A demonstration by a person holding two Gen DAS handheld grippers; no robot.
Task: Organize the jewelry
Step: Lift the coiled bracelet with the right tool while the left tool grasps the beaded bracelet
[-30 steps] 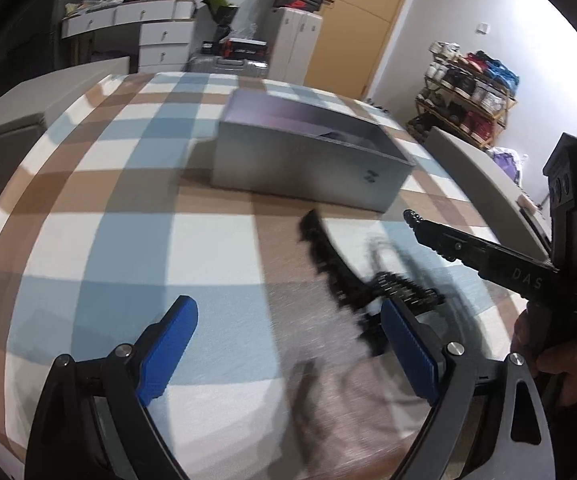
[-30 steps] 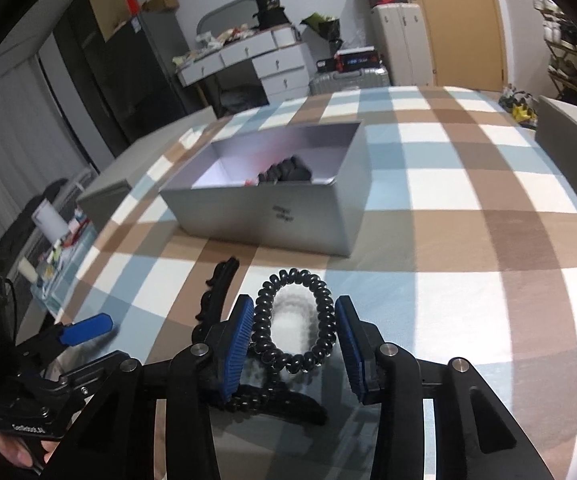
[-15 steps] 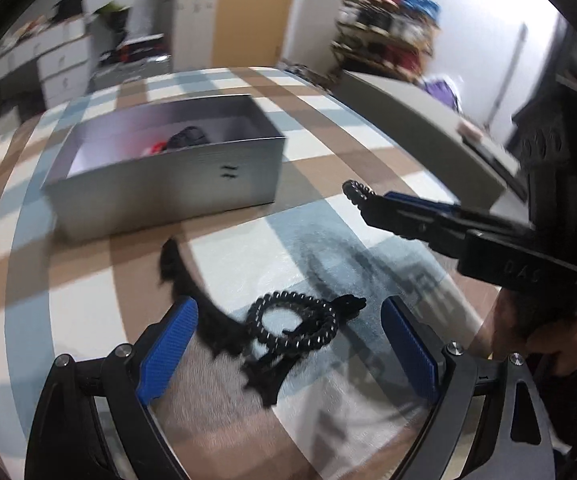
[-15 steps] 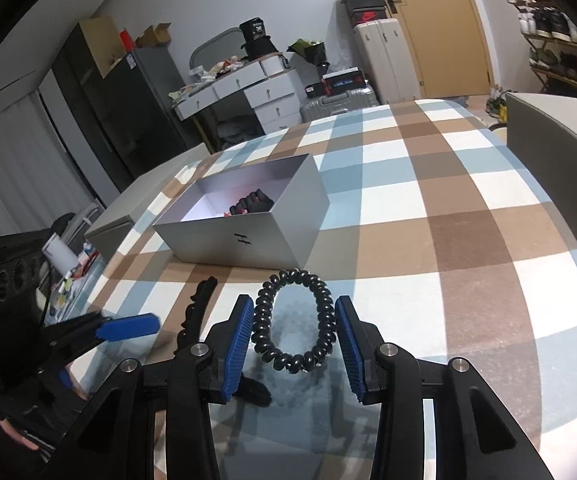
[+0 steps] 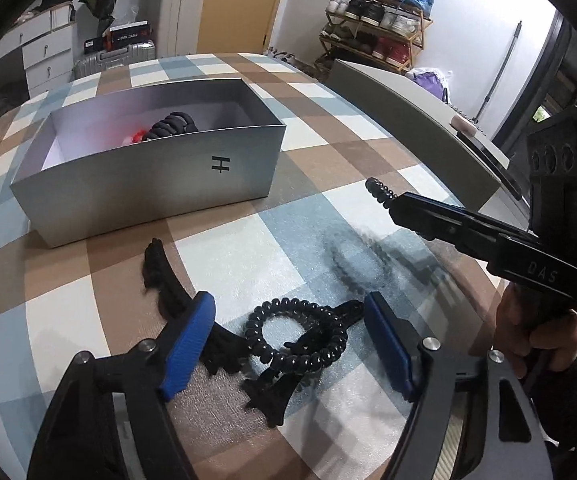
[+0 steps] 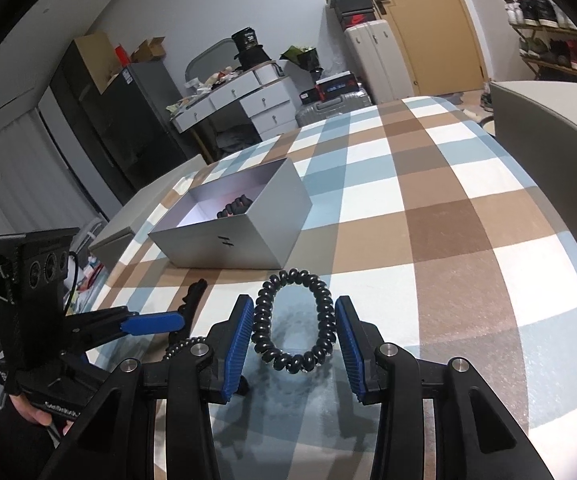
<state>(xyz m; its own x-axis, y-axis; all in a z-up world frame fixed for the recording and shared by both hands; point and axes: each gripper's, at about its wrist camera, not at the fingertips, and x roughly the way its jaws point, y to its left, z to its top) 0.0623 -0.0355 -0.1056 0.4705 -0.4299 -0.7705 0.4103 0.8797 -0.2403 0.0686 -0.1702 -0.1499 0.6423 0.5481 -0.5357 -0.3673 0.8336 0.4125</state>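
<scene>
My right gripper [image 6: 294, 330] is shut on a black spiral coil band [image 6: 292, 320] and holds it above the checked table; the band's tip [image 5: 378, 190] pokes past that gripper's fingers in the left wrist view. My left gripper [image 5: 288, 340] is open, low over a second black coil band [image 5: 296, 340] that lies on a black lace strip [image 5: 164, 280]. The silver box [image 5: 148, 184] stands behind with dark and red pieces [image 5: 168, 126] inside. It also shows in the right wrist view [image 6: 232, 236].
The checked cloth [image 6: 448, 240] covers the table. A grey chair back [image 5: 416, 120] stands along the right edge. A shoe rack [image 5: 376, 12], drawers [image 6: 248, 100] and suitcases stand beyond the table.
My right gripper has lifted the coil band off the table, away from the box. My left gripper has swung toward the box and its jaws have narrowed around the second band.
</scene>
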